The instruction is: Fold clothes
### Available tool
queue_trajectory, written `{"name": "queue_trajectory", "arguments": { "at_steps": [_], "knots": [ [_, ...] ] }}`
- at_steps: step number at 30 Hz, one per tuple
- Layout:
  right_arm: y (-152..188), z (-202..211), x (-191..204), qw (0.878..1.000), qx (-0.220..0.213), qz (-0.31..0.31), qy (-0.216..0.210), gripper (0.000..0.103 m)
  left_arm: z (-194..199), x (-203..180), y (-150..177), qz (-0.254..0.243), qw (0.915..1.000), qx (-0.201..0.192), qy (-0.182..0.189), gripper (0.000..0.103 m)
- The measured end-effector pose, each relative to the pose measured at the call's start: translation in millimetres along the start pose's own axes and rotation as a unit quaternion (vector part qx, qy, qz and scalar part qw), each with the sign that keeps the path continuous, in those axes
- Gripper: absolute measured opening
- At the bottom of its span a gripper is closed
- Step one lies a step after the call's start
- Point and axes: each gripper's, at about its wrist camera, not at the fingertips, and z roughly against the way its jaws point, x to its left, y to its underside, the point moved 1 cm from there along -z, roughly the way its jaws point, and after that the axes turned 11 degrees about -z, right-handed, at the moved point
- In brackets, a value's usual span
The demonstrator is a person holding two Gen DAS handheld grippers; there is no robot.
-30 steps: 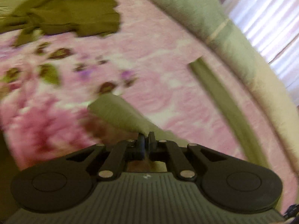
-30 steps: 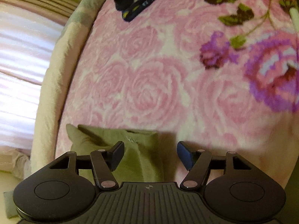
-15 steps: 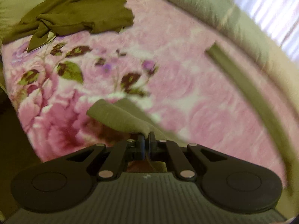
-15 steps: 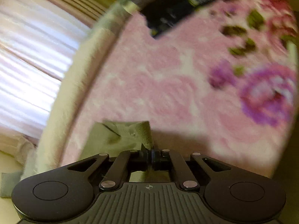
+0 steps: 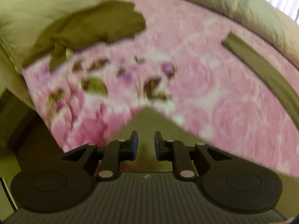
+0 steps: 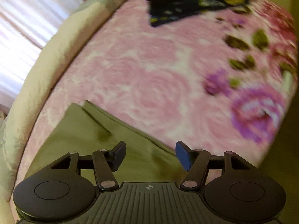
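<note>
- Your left gripper (image 5: 146, 145) had just been opening; its jaws stood slightly apart above a corner of the olive-green garment (image 5: 149, 123), with no cloth pinched between the pads.
- Your right gripper (image 6: 150, 154) had just been opening too; its jaws were wide, the same garment (image 6: 89, 130) lying flat below on the pink floral blanket (image 6: 149, 71).
- A darker olive garment (image 5: 97, 26) lay crumpled at the blanket's far edge.

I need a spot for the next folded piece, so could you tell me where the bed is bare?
The pink blanket is bare between the olive garment and the dark patterned cloth. In the left view, the middle is also free, between that garment, the crumpled olive clothing and the olive strip.
</note>
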Motion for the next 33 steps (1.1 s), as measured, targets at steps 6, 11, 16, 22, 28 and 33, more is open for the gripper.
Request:
{"name": "queue_trajectory", "arguments": {
  "at_steps": [6,11,16,22,28,33],
  "knots": [
    [-7,-55,55,0.995,0.023,0.092,-0.019,0.063,-8,-29,-33,0.010,0.9972,0.013,0.073,0.016],
    [-24,-116,87,0.983,0.054,0.173,-0.025,0.063,-7,-88,-25,0.017,0.9895,0.030,0.141,0.017],
    [-58,-179,101,0.966,0.095,0.234,-0.056,0.063,7,-145,10,0.047,0.9856,0.042,0.157,0.017],
    [-63,-208,123,0.902,0.146,0.384,-0.132,0.063,18,-188,51,0.084,0.9833,0.073,0.144,0.017],
    [-57,-227,138,0.848,0.167,0.468,-0.182,0.028,30,-219,66,0.091,0.9822,0.087,0.140,0.017],
    [-83,-219,136,0.861,0.175,0.431,-0.208,0.004,40,-239,57,0.079,0.9839,0.073,0.143,0.017]
  ]
}}
